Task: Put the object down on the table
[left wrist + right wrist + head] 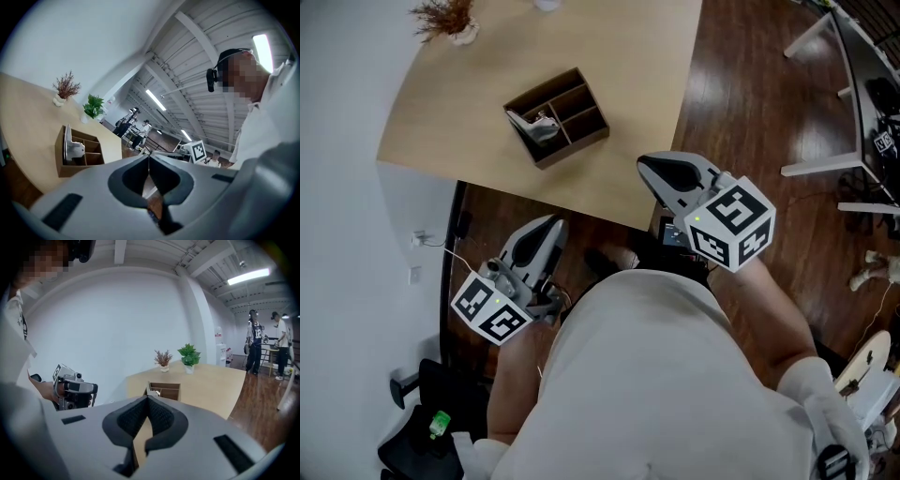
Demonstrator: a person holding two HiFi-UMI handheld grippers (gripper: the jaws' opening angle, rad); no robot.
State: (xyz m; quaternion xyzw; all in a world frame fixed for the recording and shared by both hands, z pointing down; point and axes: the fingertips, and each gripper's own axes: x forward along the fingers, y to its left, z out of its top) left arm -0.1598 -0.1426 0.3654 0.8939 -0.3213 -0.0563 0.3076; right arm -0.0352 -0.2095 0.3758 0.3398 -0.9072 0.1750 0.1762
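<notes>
A brown wooden organiser box (557, 116) with several compartments stands on the light wooden table (469, 103). A pale silver-white object (540, 125) lies in its left compartment. The box (77, 152) and the object (73, 149) also show in the left gripper view, and the box (165, 391) in the right gripper view. My left gripper (551, 225) is shut and empty, held low over the floor short of the table's near edge. My right gripper (650, 165) is shut and empty too, just off the table's near right corner. Both jaw pairs (149, 157) (147, 397) meet at the tips.
A dried plant in a pot (448, 19) stands at the table's far left, next to a green potted plant (189, 355). Dark wooden floor (750, 103) lies to the right, with white desk legs (825, 94). People stand far back (255, 341).
</notes>
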